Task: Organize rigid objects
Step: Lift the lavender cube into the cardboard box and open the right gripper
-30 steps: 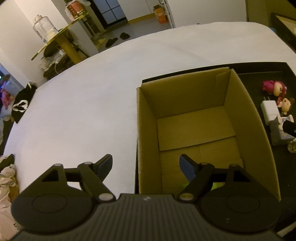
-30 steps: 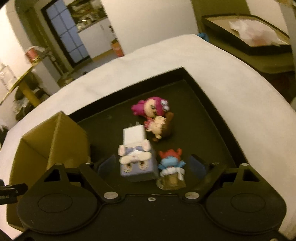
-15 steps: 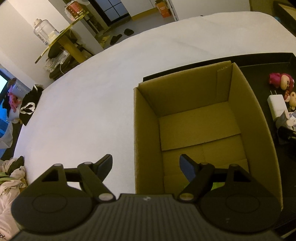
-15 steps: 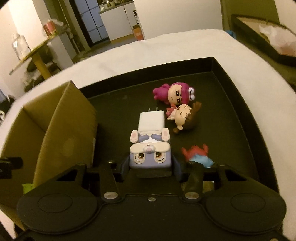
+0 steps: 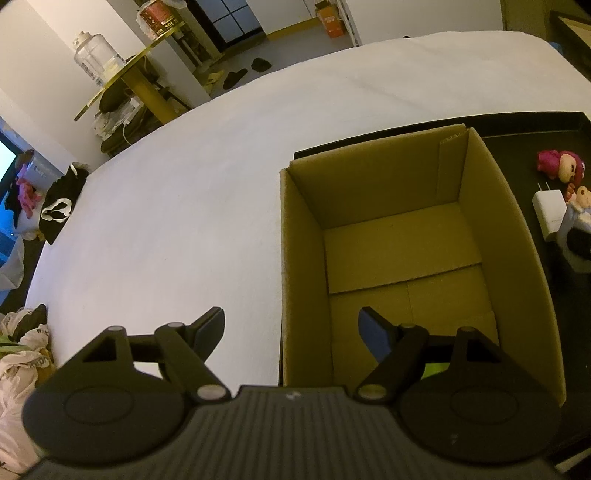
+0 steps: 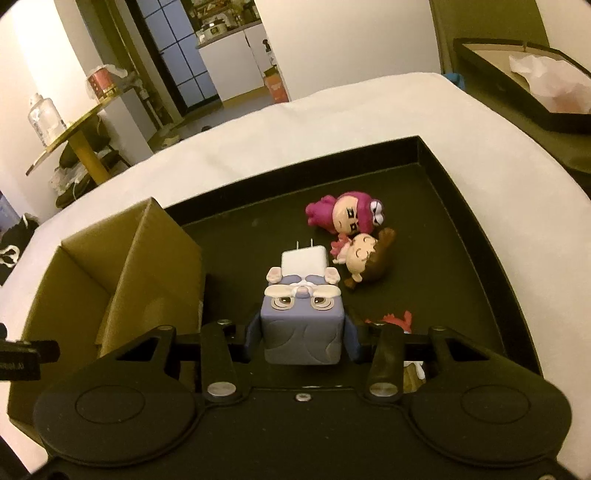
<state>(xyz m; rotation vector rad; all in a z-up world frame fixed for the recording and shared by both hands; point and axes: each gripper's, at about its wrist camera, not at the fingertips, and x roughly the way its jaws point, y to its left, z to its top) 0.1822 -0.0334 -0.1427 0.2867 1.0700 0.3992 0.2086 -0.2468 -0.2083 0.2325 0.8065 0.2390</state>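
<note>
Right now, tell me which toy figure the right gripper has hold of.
The purple cube-shaped figure, clamped between the right gripper pads. The pink, brown-haired and red-crested figures lie loose on the black tray.

No text could be read in either view. A red canister [image 5: 159,17] on the side table at eleven o'clock carried a pale label too blurred to make out, and the orange box [image 5: 331,23] on the floor at one o'clock bore marks just as illegible. White lettering on the crumpled bag [image 5: 22,363] at nine o'clock stayed unreadable.
</note>
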